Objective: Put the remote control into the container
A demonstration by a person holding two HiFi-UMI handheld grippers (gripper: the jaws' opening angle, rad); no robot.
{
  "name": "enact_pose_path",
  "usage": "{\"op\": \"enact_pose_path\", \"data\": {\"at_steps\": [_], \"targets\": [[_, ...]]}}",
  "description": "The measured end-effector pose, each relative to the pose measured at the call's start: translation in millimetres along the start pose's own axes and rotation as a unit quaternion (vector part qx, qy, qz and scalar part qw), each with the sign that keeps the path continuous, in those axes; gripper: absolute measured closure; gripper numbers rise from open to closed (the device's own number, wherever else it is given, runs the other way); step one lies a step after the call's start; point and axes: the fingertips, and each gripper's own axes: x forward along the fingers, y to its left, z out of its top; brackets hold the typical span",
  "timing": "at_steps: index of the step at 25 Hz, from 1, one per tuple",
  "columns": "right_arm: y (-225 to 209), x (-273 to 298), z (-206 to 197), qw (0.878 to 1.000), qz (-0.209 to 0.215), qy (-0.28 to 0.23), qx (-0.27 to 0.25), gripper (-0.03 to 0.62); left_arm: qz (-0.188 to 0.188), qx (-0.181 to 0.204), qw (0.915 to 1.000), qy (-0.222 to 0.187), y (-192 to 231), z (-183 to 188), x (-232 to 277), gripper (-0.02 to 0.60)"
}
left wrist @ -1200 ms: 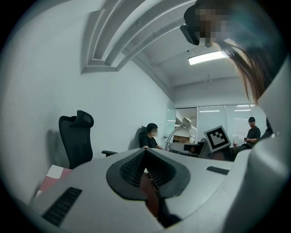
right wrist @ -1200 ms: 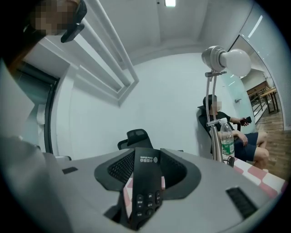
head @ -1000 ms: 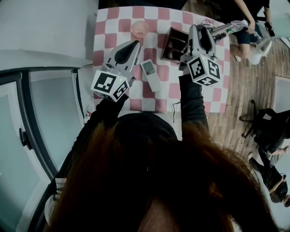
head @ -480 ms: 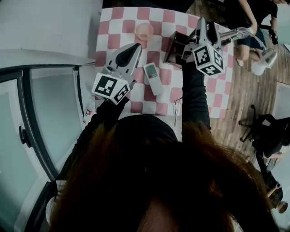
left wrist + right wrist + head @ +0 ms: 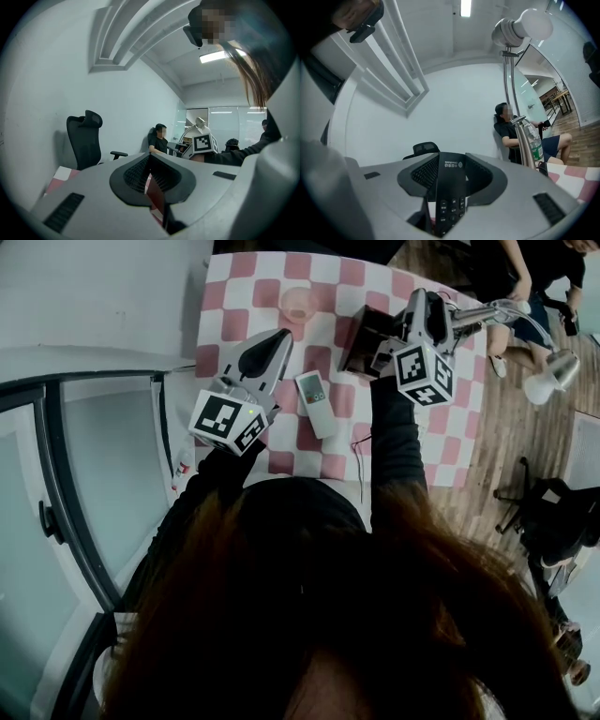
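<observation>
On the pink-and-white checked table [image 5: 244,296] stands a dark open container [image 5: 364,334]. A white remote control [image 5: 315,401] lies on the cloth to its left. My right gripper [image 5: 425,298] hovers at the container's right side, shut on a black remote control [image 5: 450,187] that stands upright between the pads [image 5: 423,173]. In the head view that black remote is hidden by the gripper. My left gripper [image 5: 279,335] hovers left of the white remote, its jaws shut with nothing between them [image 5: 150,157].
A pink cup [image 5: 297,304] stands at the table's far side. A desk lamp [image 5: 553,371] and a water bottle [image 5: 533,140] are at the table's right end. A glass partition [image 5: 103,484] runs along the left. People sit beyond the table [image 5: 511,133], near an office chair [image 5: 84,140].
My right gripper, with the black remote in it, has shifted a little to the right beside the container. The left gripper has stayed where it was.
</observation>
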Motion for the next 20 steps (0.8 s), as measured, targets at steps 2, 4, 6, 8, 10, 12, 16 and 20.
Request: {"op": "enact_pose_path", "data": {"at_steps": [2, 4, 6, 8, 10, 12, 16, 20], "targets": [[-5, -5, -1, 1.000, -0.011, -0.002, 0.003, 0.413, -0.002, 0.000, 1.0000, 0.001, 0, -1, 2, 0.572], [-13, -9, -5, 1.000, -0.025, 0.000, 0.015, 0.414, -0.004, -0.001, 1.0000, 0.002, -2, -2, 4, 0.572], [-16, -12, -7, 0.999, -0.030, -0.001, 0.019, 0.414, -0.006, -0.001, 1.0000, 0.003, -2, -3, 5, 0.572], [-13, -14, -7, 1.000, -0.026, 0.000, 0.006, 0.414, -0.007, 0.000, 1.0000, 0.004, -3, -4, 6, 0.572], [-9, -19, -7, 1.000, -0.023, 0.005, -0.014, 0.414, -0.008, 0.000, 1.0000, 0.005, -4, -4, 7, 0.572], [-5, -24, -10, 0.999, -0.022, 0.013, -0.038, 0.414, -0.009, 0.000, 0.9999, 0.006, -5, -5, 7, 0.572], [-2, -34, -16, 0.998, -0.024, 0.023, -0.047, 0.422, -0.007, 0.000, 1.0000, 0.006, -4, -6, 9, 0.572], [-2, -43, -28, 0.997, -0.022, 0.045, -0.054, 0.428, -0.005, 0.000, 1.0000, 0.005, -4, -6, 8, 0.572]]}}
